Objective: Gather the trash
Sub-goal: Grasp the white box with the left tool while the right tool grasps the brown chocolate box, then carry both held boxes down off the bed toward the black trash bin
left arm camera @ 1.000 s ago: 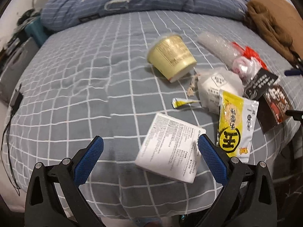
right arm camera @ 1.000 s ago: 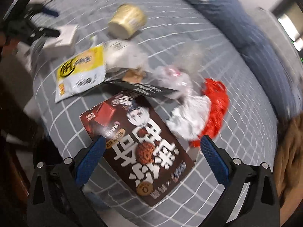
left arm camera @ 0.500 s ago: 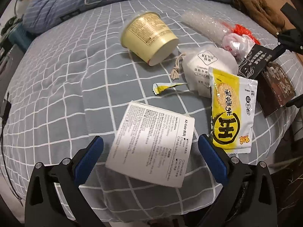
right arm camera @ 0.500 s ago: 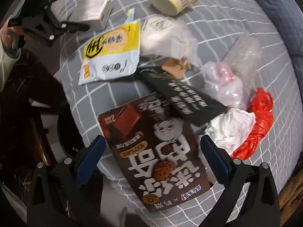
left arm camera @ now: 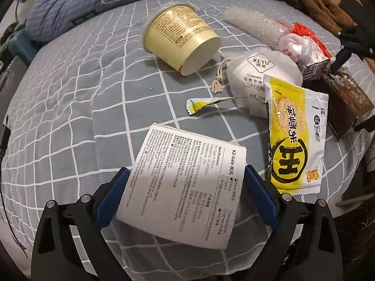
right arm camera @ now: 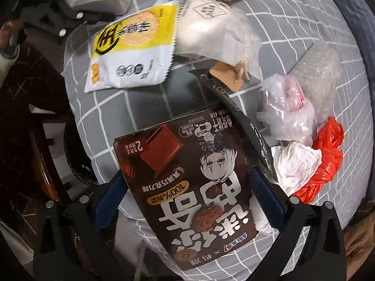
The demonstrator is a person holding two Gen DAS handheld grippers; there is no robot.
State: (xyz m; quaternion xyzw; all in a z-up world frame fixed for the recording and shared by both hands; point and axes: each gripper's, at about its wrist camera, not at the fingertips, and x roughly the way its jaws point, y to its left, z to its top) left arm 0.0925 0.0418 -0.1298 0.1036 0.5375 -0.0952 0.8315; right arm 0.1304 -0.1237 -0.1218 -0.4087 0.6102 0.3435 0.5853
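Note:
Trash lies on a grey checked bed. My left gripper (left arm camera: 185,195) is open with its blue pads on either side of a white printed box (left arm camera: 185,187); whether they touch it I cannot tell. My right gripper (right arm camera: 187,196) is open around a brown chocolate snack box (right arm camera: 187,182) at the bed's edge. Between the two boxes lie a yellow and white snack packet (left arm camera: 295,140), a white pouch (left arm camera: 260,77), a small yellow sachet (left arm camera: 204,104) and a yellow cup (left arm camera: 180,39) on its side.
A black wrapper (right arm camera: 248,128), crumpled white plastic bags (right arm camera: 288,112), a red bag (right arm camera: 328,154) and bubble wrap (right arm camera: 316,70) lie beside the brown box. A blue striped duvet (left arm camera: 117,0) and brown clothing (left arm camera: 323,7) are at the far side. The bed edge drops to dark floor (right arm camera: 30,107).
Both grippers have moved forward and down. The white box now sits between the left pads and the brown box between the right pads. Both stay open.

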